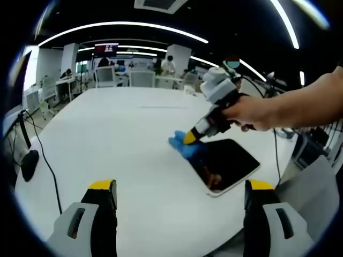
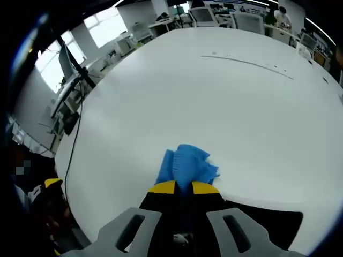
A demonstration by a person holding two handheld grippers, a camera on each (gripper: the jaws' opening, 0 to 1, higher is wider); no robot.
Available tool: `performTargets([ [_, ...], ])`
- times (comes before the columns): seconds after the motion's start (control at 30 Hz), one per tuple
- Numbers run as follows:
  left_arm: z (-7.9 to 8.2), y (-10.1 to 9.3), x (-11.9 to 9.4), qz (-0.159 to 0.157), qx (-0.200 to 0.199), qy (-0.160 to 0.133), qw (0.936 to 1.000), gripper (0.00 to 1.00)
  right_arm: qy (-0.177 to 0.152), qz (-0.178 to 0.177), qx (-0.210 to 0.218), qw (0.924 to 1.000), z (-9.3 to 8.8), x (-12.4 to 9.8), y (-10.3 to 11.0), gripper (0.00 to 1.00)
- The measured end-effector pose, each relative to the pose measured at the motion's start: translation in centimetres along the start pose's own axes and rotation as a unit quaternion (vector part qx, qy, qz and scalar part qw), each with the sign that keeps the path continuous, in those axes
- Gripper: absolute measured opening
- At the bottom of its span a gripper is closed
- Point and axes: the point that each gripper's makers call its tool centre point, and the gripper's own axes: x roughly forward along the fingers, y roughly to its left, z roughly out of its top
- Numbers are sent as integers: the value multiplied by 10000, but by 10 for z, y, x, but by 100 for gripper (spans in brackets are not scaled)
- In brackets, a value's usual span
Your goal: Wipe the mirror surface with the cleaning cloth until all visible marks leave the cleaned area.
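On white table point(image 1: 107, 139) | right gripper point(image 2: 183, 187) clamps blue cloth point(image 2: 187, 165) at mirror point(image 1: 228, 160) edge – left gripper point(image 1: 179, 195) gapes wide

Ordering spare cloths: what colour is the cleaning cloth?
Blue cleaning cloth, clearest in the right gripper view.

A large white table point(image 1: 123, 139) with a rounded edge takes up the foreground, a thin seam line crossing its far part. Long strip lights point(image 1: 123, 24) curve across a dark ceiling. Beyond the table stand white desks and office chairs point(image 1: 105, 75) (a few people among them), a white pillar point(image 1: 69, 58) and a red wall screen point(image 1: 106, 48). Bright windows point(image 2: 110, 25) line one side, and a black cable point(image 1: 45, 160) trails over the table's edge
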Motion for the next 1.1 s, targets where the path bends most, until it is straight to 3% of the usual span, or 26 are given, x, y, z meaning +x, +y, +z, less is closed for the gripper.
performTargets([
  [0.4, 1, -2, 0, -1, 30, 21, 10000, 100, 33, 41, -207, 9998, -4, 1, -1, 4],
  [1.1, 2, -4, -2, -28, 126, 99, 9999, 100, 35, -47, -138, 9999, -13, -9, -23, 4],
])
